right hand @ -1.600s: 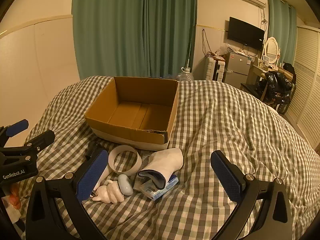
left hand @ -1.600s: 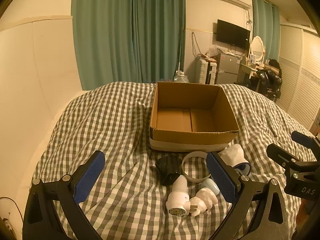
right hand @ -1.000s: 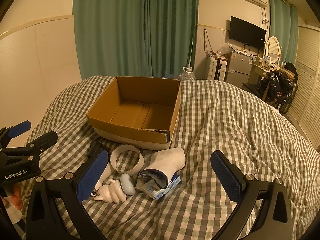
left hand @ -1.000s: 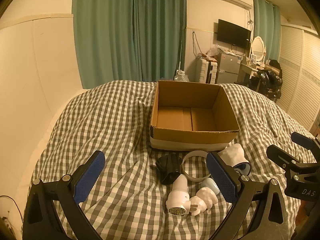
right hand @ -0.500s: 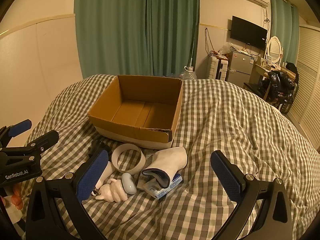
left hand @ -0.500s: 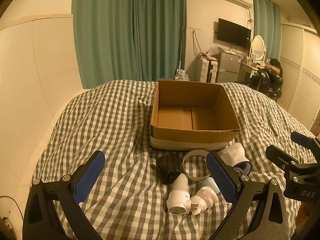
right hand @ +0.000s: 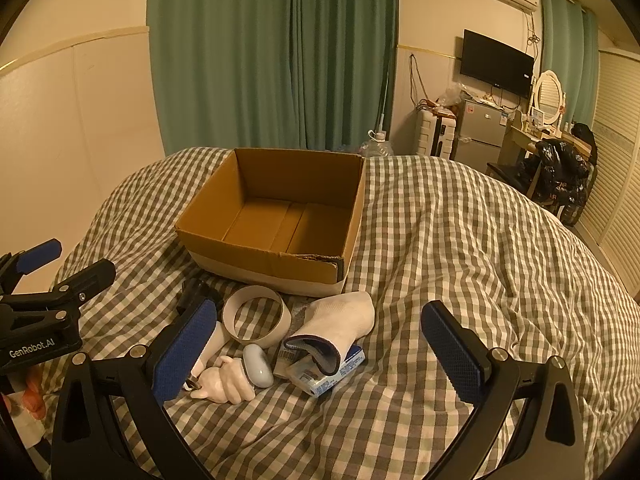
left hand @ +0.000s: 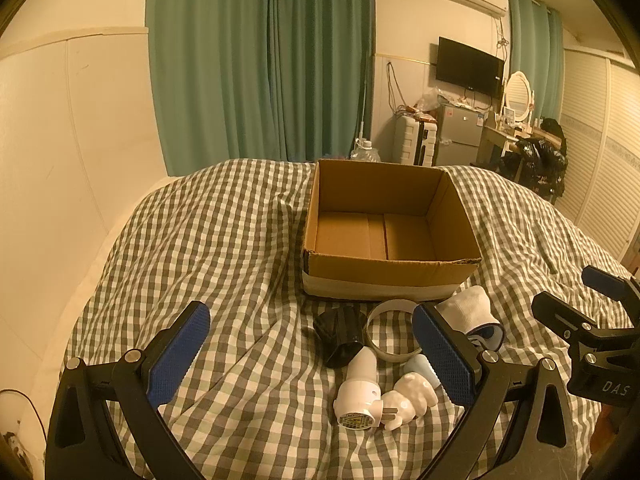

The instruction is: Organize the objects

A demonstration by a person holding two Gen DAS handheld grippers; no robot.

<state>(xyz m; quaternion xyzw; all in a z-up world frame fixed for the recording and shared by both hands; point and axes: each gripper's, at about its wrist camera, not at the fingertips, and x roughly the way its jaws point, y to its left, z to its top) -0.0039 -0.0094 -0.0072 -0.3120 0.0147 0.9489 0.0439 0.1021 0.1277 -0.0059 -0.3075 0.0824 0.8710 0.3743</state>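
The cardboard box (left hand: 390,236) sits empty on the bed (right hand: 460,248), with sock (right hand: 336,326), tape ring (right hand: 256,318) and plug-in device (left hand: 358,394) clustered at its 6 o'clock. Your left gripper (left hand: 312,354) and right gripper (right hand: 320,350) hang spread wide, holding nothing. You're at the start, I'd judge: choose one item and descend.

Matt cardboard box (left hand: 390,270), checked cloth bedcover (left hand: 224,240), glossy white plug (left hand: 358,390)

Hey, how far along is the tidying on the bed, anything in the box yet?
Nothing done yet: the box is empty. Nothing in hand either; the left hand-held gripper and right hand-held gripper are both open. Left to do: the sock, ring, plug, black item and the other small items beside them all lie on the blanket.
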